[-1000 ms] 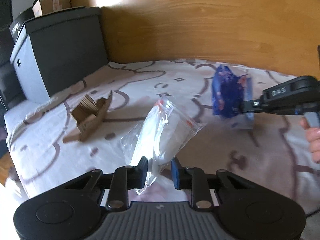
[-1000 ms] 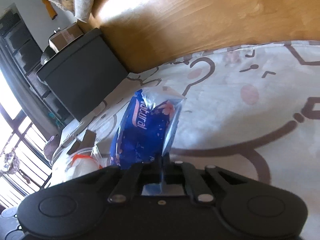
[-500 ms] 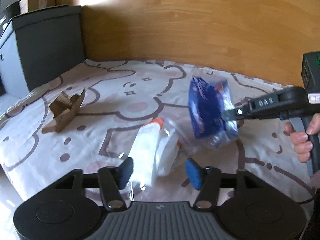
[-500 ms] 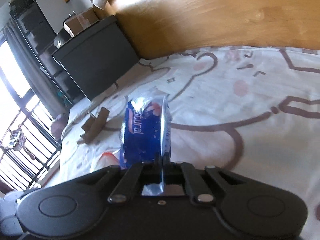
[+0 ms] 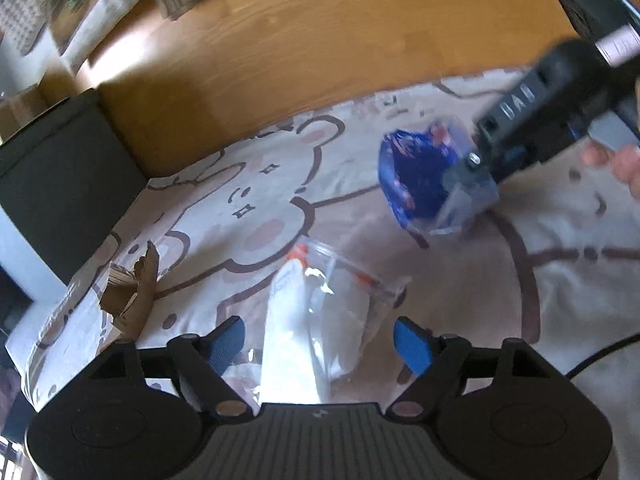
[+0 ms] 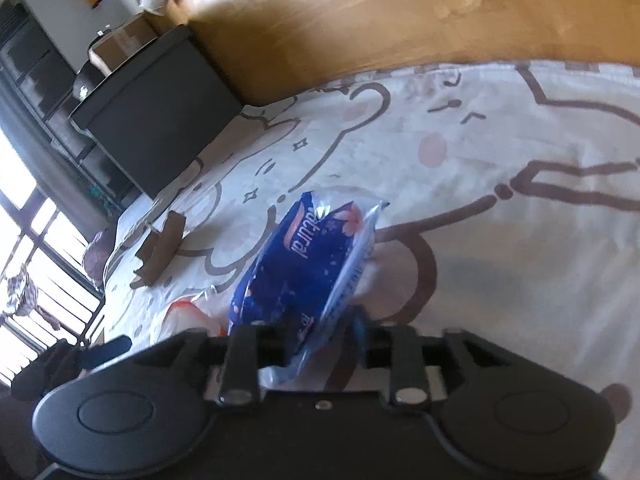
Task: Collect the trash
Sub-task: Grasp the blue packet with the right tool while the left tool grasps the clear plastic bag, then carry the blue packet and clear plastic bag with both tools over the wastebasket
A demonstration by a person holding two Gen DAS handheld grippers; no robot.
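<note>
Left gripper (image 5: 318,338) stands with its blue pads spread wide, having just been opening; the clear plastic bag (image 5: 320,312) lies between them on the bed sheet (image 5: 460,320), and neither pad presses on it. That bag has an orange-red zip strip at its far end and something white inside.

Right gripper (image 6: 320,332) has also just been opening, its jaws now partly apart. The blue wrapper (image 6: 304,264) is between them, tilted up off the sheet, with its clear crinkled edge down in the gap. Whether the pads still press on the wrapper cannot be told, since motion blur smears them. From the left wrist view the same wrapper (image 5: 416,176) hangs at the tip of the right gripper, just beyond the clear bag and toward the headboard side of the bed, with the person's fingers (image 5: 616,160) on the gripper's handle.

A torn piece of brown cardboard (image 5: 132,300) lies near the bed's left edge, well apart from both bags. The sheet is cream with brown cartoon bear outlines. A wooden headboard (image 5: 320,40) runs along the far edge, and a dark box (image 5: 60,168) stands at the far left corner.
</note>
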